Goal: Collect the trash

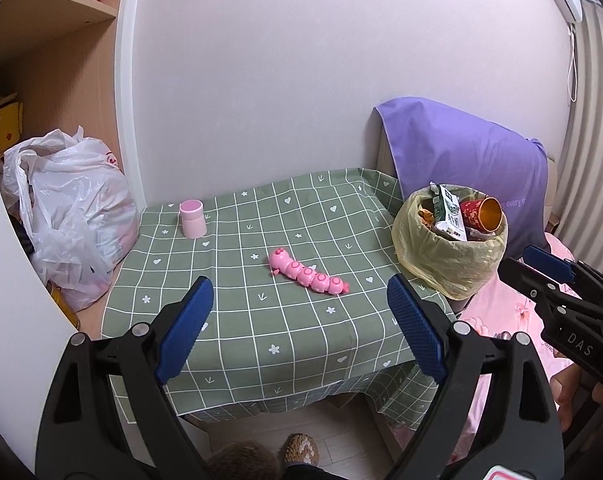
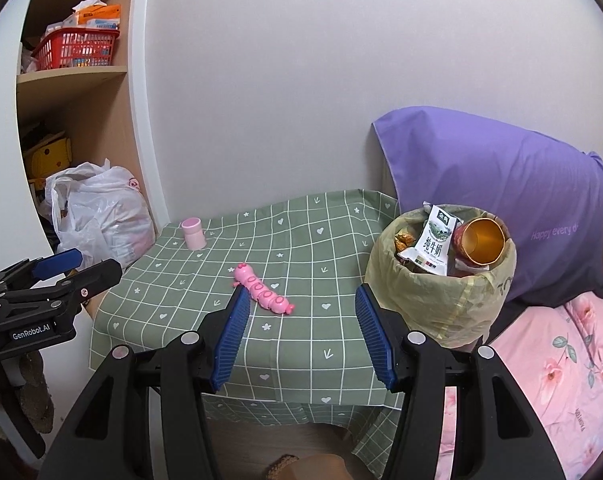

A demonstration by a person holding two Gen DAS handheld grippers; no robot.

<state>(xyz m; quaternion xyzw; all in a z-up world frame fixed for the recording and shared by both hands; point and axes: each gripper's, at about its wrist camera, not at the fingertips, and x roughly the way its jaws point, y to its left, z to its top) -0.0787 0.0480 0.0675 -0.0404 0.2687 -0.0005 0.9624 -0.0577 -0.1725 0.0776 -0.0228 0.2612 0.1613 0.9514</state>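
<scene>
**Bin nearly full, table almost cleared of trash**

The lined trash bin (image 2: pixel 441 280) is set at the right corner of the green checked table (image 2: pixel 293 344), between the table and the purple pillow (image 2: pixel 501 184). It is filled to the rim: a milk carton (image 2: pixel 435 242) is propped upright in it, a red cup with a gold inside (image 2: pixel 479 242) is laid on its side just beside the carton, and some brownish scraps are tucked behind the carton, too small to be told apart.

Left of the bin, a pink caterpillar toy (image 2: pixel 261 290) is laid near the middle of the cloth, and a small pink cup (image 2: pixel 193 232) is stood at the far left corner, well apart from the bin. Neither is plainly trash, so the collecting is judged to be nearly or wholly done. If the pink cup is to be taken, it would best be approached level, gripped at mid-height and carried upright. Because the bin is crowded, anything added should be lowered into the gap in front of the carton rather than dropped, lest the gold-lined cup be tipped out.

The left gripper (image 1: pixel 301 328) is held wide open with nothing in it, above the near edge of the table. The right gripper (image 2: pixel 299 336) is likewise spread open and empty, just left of the bin.

"纯牛奶" can be read on the carton. "Happy every d…" is printed on the pillow, cut off at its edge. "GenRobot.AI" is marked on the left gripper's body, and "DAS" on the right one's.
</scene>
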